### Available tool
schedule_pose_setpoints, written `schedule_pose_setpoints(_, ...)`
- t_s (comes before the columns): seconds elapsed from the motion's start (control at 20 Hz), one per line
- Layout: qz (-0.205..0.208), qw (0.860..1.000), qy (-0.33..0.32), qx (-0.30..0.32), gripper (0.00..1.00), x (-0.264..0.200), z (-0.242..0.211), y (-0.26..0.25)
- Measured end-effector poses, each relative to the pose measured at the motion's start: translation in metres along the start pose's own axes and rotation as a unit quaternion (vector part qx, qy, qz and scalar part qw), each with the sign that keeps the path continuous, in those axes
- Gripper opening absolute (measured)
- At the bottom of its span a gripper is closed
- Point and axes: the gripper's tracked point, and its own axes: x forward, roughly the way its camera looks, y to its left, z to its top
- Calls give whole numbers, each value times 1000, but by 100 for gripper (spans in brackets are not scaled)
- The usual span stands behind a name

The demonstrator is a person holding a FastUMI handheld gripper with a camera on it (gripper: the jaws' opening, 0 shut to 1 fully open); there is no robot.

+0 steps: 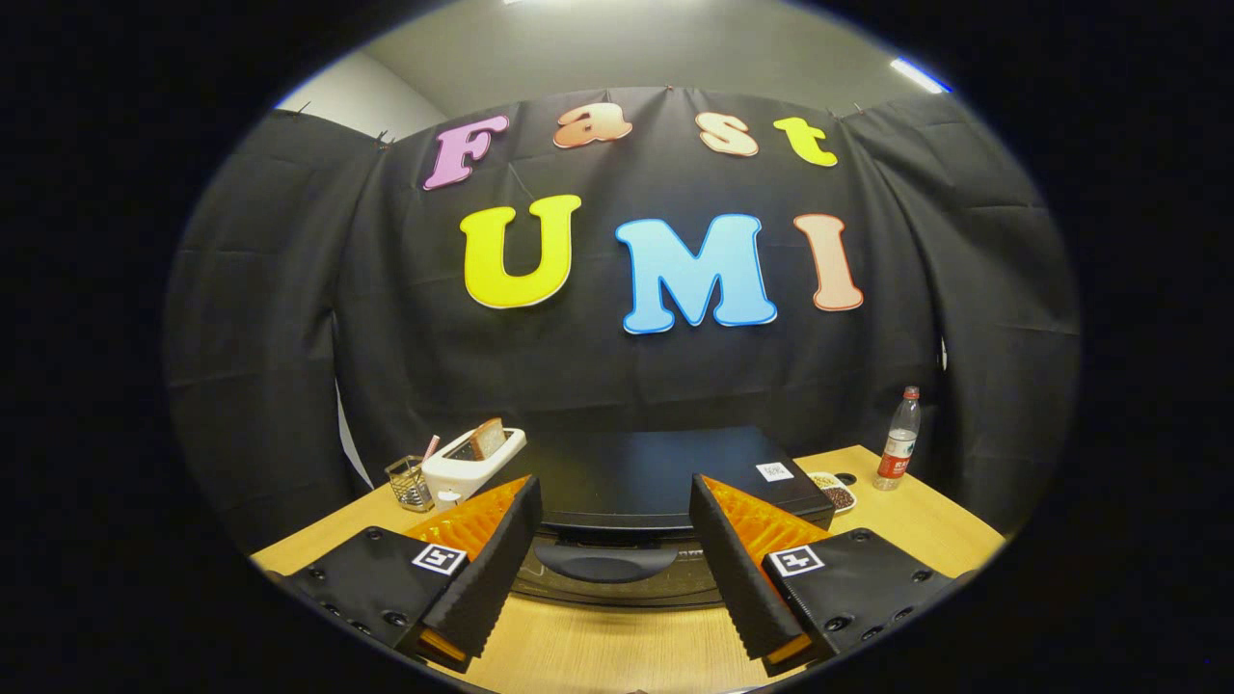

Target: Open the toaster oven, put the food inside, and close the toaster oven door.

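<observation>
Here the claw (615, 501) is spread wide, pinching nothing, its fingers (501, 559) framing the oven (656, 482) on the desk (598, 651). The oven's door is closed, and its handle (605, 562) sits between the fingers, just ahead of them. Left of the oven stands a toaster (472, 463) with a bread slice (488, 437) upright in its slot, a wire holder (410, 482) beside it. Right of the oven lies a small dish (835, 492), with a bottle (898, 440) beyond that.

Gripper (615, 496) held level, fingers (501, 569) spread wide apart, nothing between them.
</observation>
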Motion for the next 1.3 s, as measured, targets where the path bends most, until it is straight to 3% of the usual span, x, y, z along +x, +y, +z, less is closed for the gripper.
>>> schedule_pose_setpoints(0.85,-33,996,81,-11,98,48,-65,4)
schedule_pose_setpoints(1.3,-26,996,87,-18,99,29,-72,8)
